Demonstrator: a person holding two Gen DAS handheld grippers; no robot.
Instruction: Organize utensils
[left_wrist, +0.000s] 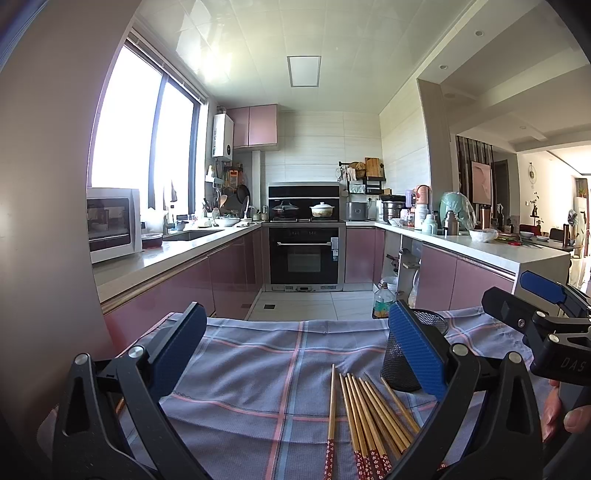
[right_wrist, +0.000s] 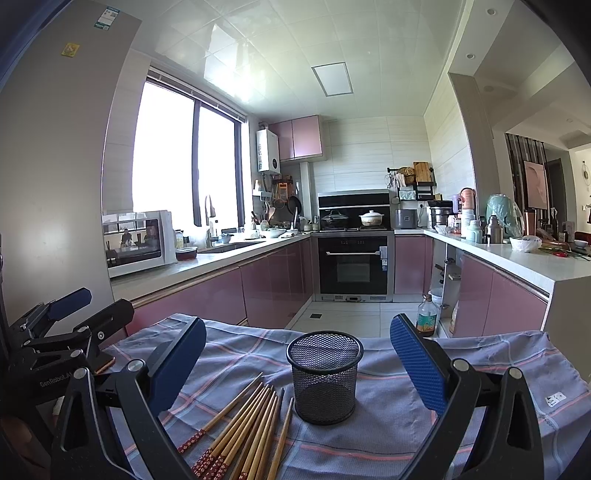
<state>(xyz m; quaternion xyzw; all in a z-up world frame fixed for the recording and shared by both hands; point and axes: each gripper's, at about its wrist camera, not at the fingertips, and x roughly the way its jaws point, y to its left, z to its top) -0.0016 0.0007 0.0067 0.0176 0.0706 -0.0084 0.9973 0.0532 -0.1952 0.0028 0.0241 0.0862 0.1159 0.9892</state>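
Left gripper (left_wrist: 297, 354) and right gripper (right_wrist: 298, 363) both spread, holding nothing; chopsticks (right_wrist: 243, 428) flat on checked cloth (right_wrist: 391, 435) beside upright mesh cup (right_wrist: 324, 376).

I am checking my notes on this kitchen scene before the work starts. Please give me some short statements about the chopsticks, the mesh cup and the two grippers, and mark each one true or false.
1. The mesh cup stands upright on the checked cloth. True.
2. Several chopsticks already stand inside the cup. False: the cup looks empty, and the chopsticks lie flat on the cloth beside it.
3. The right gripper is shut on a chopstick. False: its jaws are wide open and hold nothing.
4. The left gripper is open too. True.
5. The chopsticks have red patterned ends. True.
6. The cup is solid white plastic. False: it is black wire mesh.
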